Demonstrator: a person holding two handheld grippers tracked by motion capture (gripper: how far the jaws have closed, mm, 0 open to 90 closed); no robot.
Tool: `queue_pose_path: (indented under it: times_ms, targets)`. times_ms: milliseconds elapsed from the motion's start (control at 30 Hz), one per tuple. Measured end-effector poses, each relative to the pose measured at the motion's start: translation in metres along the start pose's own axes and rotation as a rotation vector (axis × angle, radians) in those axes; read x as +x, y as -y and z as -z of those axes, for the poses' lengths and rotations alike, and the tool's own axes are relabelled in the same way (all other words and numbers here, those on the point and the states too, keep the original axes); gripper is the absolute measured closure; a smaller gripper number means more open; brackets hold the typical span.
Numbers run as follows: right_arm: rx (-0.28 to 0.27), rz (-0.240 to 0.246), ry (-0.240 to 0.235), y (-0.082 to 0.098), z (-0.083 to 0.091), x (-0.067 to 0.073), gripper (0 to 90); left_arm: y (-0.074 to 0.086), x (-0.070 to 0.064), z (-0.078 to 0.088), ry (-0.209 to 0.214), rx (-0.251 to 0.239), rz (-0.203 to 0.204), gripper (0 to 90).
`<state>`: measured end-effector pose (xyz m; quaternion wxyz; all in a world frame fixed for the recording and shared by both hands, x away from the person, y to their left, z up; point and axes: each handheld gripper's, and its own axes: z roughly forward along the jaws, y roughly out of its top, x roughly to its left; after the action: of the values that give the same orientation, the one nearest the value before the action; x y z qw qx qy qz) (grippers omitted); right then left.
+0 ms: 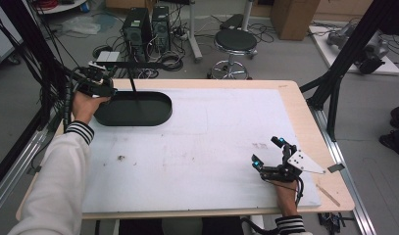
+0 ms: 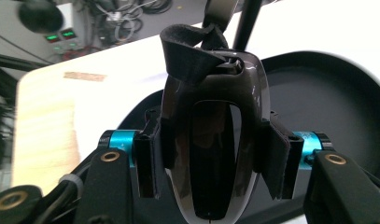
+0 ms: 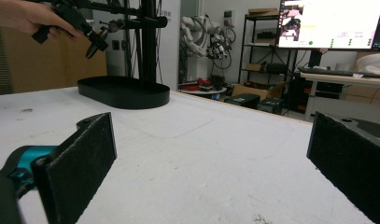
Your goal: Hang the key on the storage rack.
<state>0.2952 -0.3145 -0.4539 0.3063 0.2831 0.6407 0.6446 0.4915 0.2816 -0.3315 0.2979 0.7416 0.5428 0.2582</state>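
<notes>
My left gripper (image 1: 101, 84) is at the table's far left, held over the left end of a black oval base (image 1: 133, 108). A thin pole (image 1: 134, 84) with a cross arm rises from that base. In the left gripper view the pads are shut on a glossy black rounded object (image 2: 213, 140) with a black strap (image 2: 190, 51) bunched at its top. My right gripper (image 1: 266, 150) rests open near the table's front right, with nothing between its pads (image 3: 80, 158). From the right gripper view the left gripper (image 3: 92, 43) hangs above the oval base (image 3: 124, 93).
A white mat (image 1: 211, 142) covers most of the wooden table (image 1: 305, 112). Beyond the far edge stand a round stool (image 1: 235, 41), two computer towers (image 1: 147, 27) and cables. A black frame strut (image 1: 334, 78) leans in at the right. A monitor (image 3: 330, 23) glows beyond the table.
</notes>
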Motion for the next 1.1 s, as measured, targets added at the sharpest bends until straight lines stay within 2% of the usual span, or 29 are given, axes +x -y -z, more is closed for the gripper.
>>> queue_pose_path:
  times_ms: [133, 300, 367, 467, 500, 533, 600, 633, 733, 800, 867, 900, 967, 1100]
  targets:
    - [0.004, -0.007, -0.001, 0.000, 0.000, 0.000, 0.3, 0.000, -0.001, -0.003, -0.010, 0.004, -0.005, 48.7]
    - [0.004, -0.007, -0.001, 0.000, 0.000, 0.000, 0.3, 0.003, -0.003, -0.007, -0.021, 0.007, -0.044, 48.6]
    - [0.004, -0.006, -0.001, 0.000, 0.000, 0.000, 0.3, 0.004, -0.003, -0.008, -0.010, -0.003, -0.044, 48.6]
    - [0.003, -0.007, 0.000, 0.000, 0.000, 0.000, 0.3, 0.006, -0.001, -0.008, 0.040, -0.008, -0.036, 48.2]
    - [0.003, -0.006, 0.001, 0.000, 0.000, 0.000, 0.3, 0.008, 0.000, -0.008, 0.075, -0.019, -0.044, 44.4]
    - [-0.003, 0.001, -0.001, 0.000, 0.000, 0.000, 0.3, 0.009, 0.001, -0.009, 0.090, -0.023, -0.044, 32.6]
    - [-0.003, 0.004, -0.001, 0.000, 0.000, 0.000, 0.4, 0.012, 0.003, -0.008, 0.146, -0.026, -0.002, 14.4]
    - [0.003, -0.002, 0.001, 0.000, 0.000, 0.001, 0.3, 0.013, 0.003, -0.007, 0.151, -0.044, -0.002, 3.1]
    - [0.004, 0.002, 0.001, 0.000, 0.000, 0.001, 0.3, 0.023, 0.004, 0.008, 0.147, -0.200, -0.031, 1.7]
    - [-0.001, 0.007, 0.005, 0.000, 0.000, 0.000, 0.3, 0.028, 0.007, 0.017, 0.176, -0.254, -0.034, 1.7]
    - [-0.001, 0.003, 0.004, 0.000, 0.000, 0.000, 0.3, 0.033, 0.009, 0.026, 0.191, -0.312, -0.056, 1.7]
    - [0.002, -0.002, 0.003, 0.000, 0.000, 0.000, 0.4, 0.037, 0.011, 0.032, 0.213, -0.350, -0.062, 1.7]
    - [0.005, 0.003, 0.002, 0.000, 0.000, 0.000, 0.4, 0.045, 0.011, 0.040, 0.223, -0.392, -0.086, 1.7]
    - [0.007, 0.001, 0.005, 0.000, 0.000, 0.001, 0.4, 0.063, 0.011, 0.051, 0.239, -0.434, -0.105, 1.7]
